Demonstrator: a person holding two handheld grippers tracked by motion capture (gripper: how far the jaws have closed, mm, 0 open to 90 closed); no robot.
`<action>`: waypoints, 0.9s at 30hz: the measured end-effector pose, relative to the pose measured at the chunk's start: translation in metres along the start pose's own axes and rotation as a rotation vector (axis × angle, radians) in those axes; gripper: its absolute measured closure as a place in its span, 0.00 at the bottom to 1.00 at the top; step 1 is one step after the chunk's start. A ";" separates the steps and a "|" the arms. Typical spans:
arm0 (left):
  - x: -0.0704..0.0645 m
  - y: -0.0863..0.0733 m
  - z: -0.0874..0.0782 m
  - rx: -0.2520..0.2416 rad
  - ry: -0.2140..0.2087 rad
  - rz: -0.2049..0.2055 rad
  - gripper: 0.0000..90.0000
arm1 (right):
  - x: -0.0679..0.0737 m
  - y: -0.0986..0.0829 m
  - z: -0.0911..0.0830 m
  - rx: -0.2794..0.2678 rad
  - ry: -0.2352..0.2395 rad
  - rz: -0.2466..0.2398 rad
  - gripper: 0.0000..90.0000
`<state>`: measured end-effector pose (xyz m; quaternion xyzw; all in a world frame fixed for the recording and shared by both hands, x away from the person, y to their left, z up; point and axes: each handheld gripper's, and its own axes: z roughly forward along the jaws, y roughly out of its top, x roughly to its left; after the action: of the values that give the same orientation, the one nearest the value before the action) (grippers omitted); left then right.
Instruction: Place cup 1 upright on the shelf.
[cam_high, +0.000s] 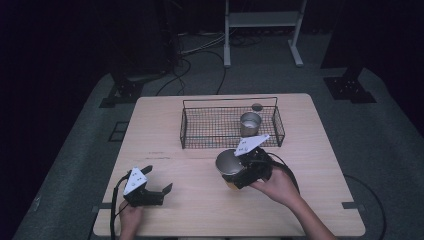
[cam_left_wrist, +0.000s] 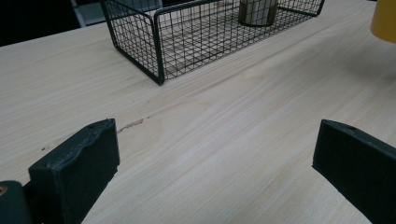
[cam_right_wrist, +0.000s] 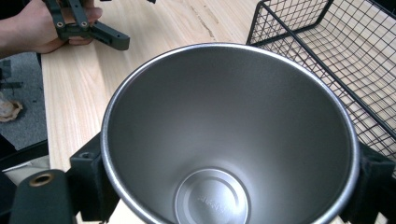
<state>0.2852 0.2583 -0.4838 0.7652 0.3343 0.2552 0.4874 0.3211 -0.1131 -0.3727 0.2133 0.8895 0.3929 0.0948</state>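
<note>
Lower left of high view: left gripper, jaws spread wide, nothing between, resting low over wooden table. Lower centre: right gripper clamped around steel cup; yellow outside visible from left gripper view, bare empty inside from right gripper view. Farther up: wire basket, second metal cup upright at its right end.

Light wooden table, rectangular, on grey floor. A black wire basket stands on its far half, toward 12 o'clock from the table centre. Dark scratches mark the wood at about 10 o'clock, near the basket's corner.
</note>
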 end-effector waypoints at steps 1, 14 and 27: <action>0.000 0.000 0.000 0.000 0.000 -0.001 0.00 | -0.001 0.000 0.000 -0.001 -0.001 0.001 0.14; 0.001 0.000 -0.001 -0.005 -0.002 -0.003 0.00 | -0.017 0.020 -0.017 -0.022 -0.020 -0.003 0.14; 0.001 -0.001 -0.001 -0.009 -0.001 -0.007 0.00 | -0.036 0.048 -0.027 -0.044 -0.017 0.010 0.14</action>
<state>0.2850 0.2599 -0.4839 0.7620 0.3353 0.2546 0.4920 0.3589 -0.1185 -0.3191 0.2186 0.8788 0.4110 0.1050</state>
